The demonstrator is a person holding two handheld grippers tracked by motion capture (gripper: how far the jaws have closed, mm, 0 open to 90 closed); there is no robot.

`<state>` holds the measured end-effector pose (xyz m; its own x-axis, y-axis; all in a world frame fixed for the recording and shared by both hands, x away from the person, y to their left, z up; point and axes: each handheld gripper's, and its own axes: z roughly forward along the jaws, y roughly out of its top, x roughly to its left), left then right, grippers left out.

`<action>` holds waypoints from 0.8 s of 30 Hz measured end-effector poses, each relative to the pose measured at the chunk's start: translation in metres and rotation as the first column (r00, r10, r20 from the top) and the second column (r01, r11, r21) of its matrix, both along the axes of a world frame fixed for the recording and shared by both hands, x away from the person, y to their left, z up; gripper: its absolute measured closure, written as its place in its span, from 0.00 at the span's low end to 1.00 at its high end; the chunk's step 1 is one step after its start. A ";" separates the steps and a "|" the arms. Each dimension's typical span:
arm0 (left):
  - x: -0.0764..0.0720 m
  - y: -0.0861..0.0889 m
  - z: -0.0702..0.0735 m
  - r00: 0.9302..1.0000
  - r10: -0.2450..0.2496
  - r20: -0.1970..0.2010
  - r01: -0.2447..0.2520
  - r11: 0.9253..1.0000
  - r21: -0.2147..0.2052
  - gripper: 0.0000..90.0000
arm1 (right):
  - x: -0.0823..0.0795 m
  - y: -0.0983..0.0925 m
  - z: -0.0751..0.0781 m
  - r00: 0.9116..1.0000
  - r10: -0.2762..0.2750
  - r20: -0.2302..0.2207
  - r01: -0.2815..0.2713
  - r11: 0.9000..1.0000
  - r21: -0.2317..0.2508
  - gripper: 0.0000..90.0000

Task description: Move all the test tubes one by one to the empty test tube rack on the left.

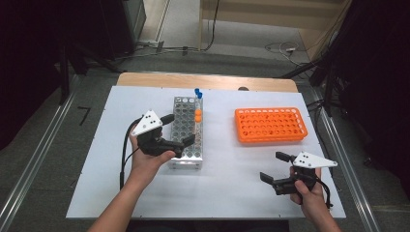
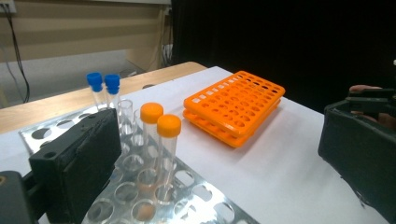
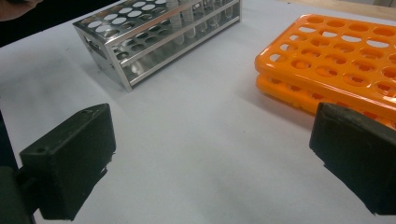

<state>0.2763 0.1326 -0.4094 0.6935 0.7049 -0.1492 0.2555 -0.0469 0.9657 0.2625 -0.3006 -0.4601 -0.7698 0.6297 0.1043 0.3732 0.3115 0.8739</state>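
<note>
A metal tube rack stands left of centre on the white board. In its far right column are two blue-capped tubes and two orange-capped tubes. My left gripper hovers open over this rack. In the left gripper view the orange-capped tubes and blue-capped tubes stand just right of its left jaw, and its open span holds nothing. An empty orange rack lies at the right. My right gripper is open near the front right, above bare board, short of the orange rack.
The white board lies on a wooden table whose far edge shows behind it. Metal rails run along both sides. Cables lie on the floor beyond. The metal rack is at the upper left in the right gripper view.
</note>
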 end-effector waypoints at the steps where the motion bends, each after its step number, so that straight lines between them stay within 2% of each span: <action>1: -0.003 0.002 -0.001 1.000 0.000 -0.001 0.000 1.000 0.005 0.00 | 0.000 0.000 0.000 1.000 -0.002 0.000 0.002 1.000 0.000 0.00; 12: -0.027 0.026 -0.015 1.000 0.019 -0.018 -0.019 1.000 0.007 0.00 | 0.001 -0.002 -0.001 1.000 -0.012 -0.002 0.012 1.000 -0.004 0.00; 20: -0.043 0.046 -0.031 0.998 0.050 -0.040 -0.050 0.999 0.011 0.00 | 0.002 -0.005 -0.002 1.000 -0.022 -0.001 0.022 1.000 -0.003 0.00; 24: -0.050 0.058 -0.033 0.998 0.042 -0.045 -0.042 0.999 0.005 0.00 | 0.003 -0.007 -0.002 1.000 -0.028 -0.001 0.028 1.000 -0.003 0.00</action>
<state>0.2263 0.1907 -0.4423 0.6559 0.7338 -0.1767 0.3003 -0.0390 0.9530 0.2655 -0.3075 -0.4622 -0.7519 0.6512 0.1031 0.3824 0.3033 0.8728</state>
